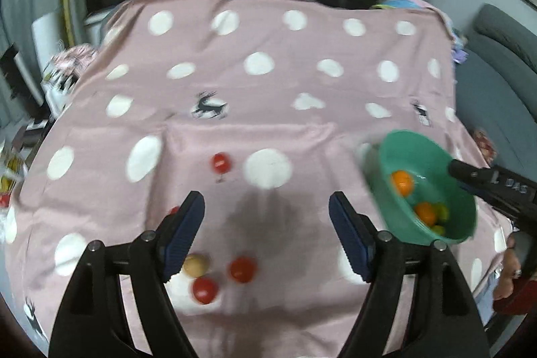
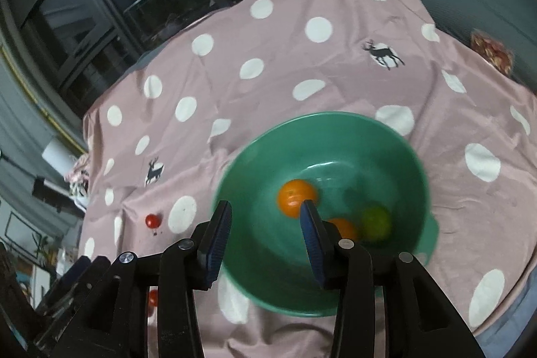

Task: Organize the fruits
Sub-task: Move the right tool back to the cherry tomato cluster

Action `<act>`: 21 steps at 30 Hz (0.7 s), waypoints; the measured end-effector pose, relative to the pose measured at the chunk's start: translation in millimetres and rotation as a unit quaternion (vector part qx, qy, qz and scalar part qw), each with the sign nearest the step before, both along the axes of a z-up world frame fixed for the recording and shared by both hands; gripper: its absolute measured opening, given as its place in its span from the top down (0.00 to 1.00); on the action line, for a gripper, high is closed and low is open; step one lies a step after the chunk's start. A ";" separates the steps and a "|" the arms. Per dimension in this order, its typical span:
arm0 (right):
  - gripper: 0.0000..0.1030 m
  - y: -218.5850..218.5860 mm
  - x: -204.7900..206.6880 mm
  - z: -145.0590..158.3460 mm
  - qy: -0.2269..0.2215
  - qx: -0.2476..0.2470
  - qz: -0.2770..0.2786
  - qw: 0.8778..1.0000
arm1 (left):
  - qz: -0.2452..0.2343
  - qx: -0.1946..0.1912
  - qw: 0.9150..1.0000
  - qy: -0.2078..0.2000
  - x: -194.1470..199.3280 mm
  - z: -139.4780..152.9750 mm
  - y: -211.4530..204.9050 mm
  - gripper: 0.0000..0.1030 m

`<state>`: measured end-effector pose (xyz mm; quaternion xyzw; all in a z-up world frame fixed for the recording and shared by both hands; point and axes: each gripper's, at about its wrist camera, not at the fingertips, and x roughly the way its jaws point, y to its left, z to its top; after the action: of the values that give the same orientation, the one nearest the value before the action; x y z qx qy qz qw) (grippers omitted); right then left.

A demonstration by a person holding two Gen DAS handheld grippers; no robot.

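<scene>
Left claw (image 1: 266,213) spread empty, right claw (image 2: 265,218) parted over green bowl (image 2: 255,163) rim, 2 oranges (image 2: 297,195) and lime (image 2: 377,222) inside

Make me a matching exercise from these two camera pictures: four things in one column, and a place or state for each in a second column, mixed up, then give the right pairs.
Things:
1. orange fruits
2. red fruits
3. left tongs
4. green bowl

Places or states:
A. open, with nothing between them
B. loose on the pink spotted cloth
C. its near rim sits between the right tongs
D. inside the bowl, beside a green fruit

Pairs: 1-D, 2-B, 3-A, 4-C
</scene>
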<state>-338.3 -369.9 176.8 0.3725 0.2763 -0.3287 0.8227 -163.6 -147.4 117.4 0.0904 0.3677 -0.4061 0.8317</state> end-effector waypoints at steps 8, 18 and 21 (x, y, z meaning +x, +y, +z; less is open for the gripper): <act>0.58 29.4 51.3 -3.9 0.023 -0.006 0.080 0.996 | 0.052 0.010 0.998 0.037 35.5 -14.6 25.6 0.25; 0.58 74.9 109.2 -19.0 0.090 -0.031 0.156 0.983 | 0.078 0.011 0.994 0.080 63.2 -26.3 44.5 0.25; 0.58 87.3 121.6 -26.1 0.116 -0.044 0.168 0.978 | 0.081 0.008 0.992 0.092 69.2 -29.2 47.7 0.25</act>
<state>-216.8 -282.6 150.7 0.2437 0.4141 -0.2384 0.8440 -94.4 -99.7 88.1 0.0289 0.4520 -0.3414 0.8236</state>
